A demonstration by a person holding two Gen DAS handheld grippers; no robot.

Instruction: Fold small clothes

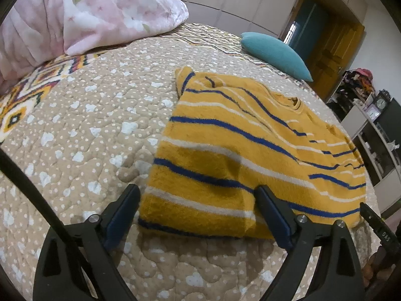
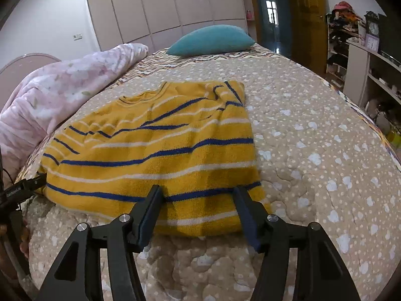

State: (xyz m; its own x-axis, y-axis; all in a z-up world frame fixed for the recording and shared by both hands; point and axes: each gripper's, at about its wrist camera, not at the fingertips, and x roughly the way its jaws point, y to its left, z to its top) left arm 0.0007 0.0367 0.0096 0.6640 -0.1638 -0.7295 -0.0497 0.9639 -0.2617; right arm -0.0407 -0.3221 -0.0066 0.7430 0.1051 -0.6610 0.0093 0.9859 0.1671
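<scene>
Lying flat, sweater (image 2: 150, 150): collar away, hem near.

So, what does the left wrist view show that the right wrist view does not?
Only the left wrist view: the left gripper with its fingers open over the sweater's near left corner, and the diamond-patterned bedspread.

Only the right wrist view: the right gripper, open at the near hem, and a pink headboard.

Both: the yellow striped sweater, beige dotted quilt, teal pillow, pink floral blanket.
</scene>
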